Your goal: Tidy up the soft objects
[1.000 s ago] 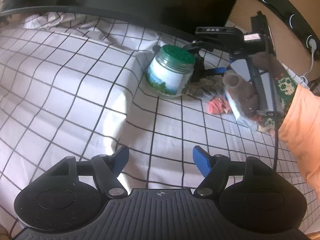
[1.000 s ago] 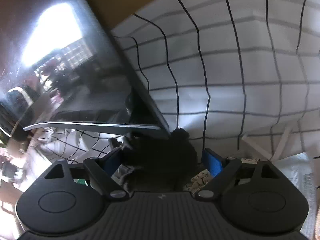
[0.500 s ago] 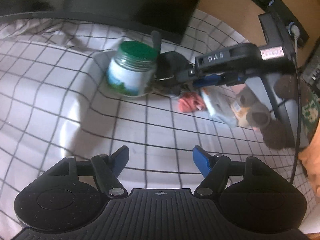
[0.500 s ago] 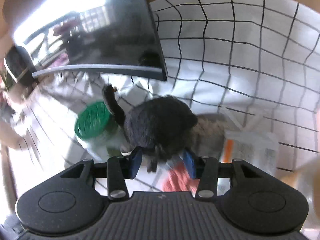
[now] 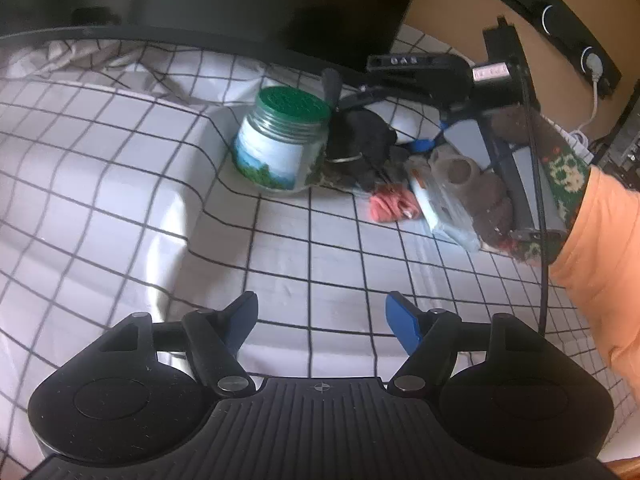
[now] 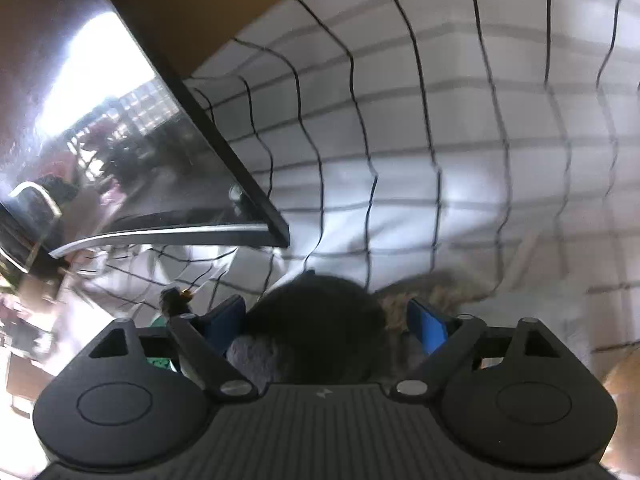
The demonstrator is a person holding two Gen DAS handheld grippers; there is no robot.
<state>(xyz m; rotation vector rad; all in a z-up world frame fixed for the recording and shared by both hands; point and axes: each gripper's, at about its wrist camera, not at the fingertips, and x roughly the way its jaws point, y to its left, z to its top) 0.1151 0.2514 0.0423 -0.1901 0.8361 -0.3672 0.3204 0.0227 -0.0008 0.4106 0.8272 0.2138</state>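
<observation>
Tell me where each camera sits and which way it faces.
Left wrist: on the left gripper, open over the checked sheet, facing the green-lidded jar; a gloved hand and orange sleeve show.
Right wrist: on the right gripper, jaws opening around a dark plush toy, facing a monitor.
Shared: toy, sheet.

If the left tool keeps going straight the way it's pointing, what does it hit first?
Most likely the bare checked sheet: the left tool points down at open cloth, with nothing between its fingers. The green-lidded jar lies beyond that and a little to the left; depth is hard to judge.
</observation>
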